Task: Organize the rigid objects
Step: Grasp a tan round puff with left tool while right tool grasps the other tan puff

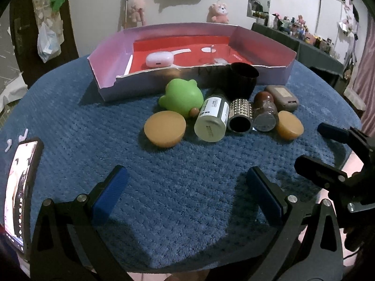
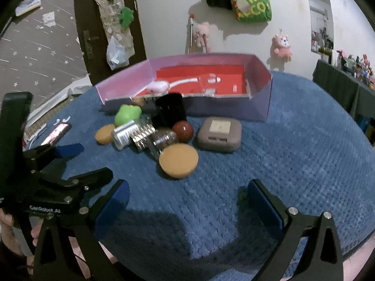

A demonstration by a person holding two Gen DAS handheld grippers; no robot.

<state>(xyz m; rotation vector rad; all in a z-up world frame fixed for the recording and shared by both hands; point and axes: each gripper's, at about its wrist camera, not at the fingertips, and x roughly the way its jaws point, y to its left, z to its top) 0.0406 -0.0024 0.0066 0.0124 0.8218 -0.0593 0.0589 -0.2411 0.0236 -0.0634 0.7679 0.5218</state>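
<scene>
Both sets of jaws are wide open, empty. The tan disc sits dead ahead of the right gripper, probably the closer one; left gripper hangs farther back.

The desk wears a blue cloth, thick and nubbly. The box looks like paper board, matt lilac with a torn front edge and a red floor. The frog is smooth matt green, rubbery. Two tan discs look matt and waxy. The bottle is glossy with a paper label; the roller is shiny studded metal. The cup is glossy black. The grey case is matt plastic. Claw pads are ribbed blue, on black frames.
</scene>
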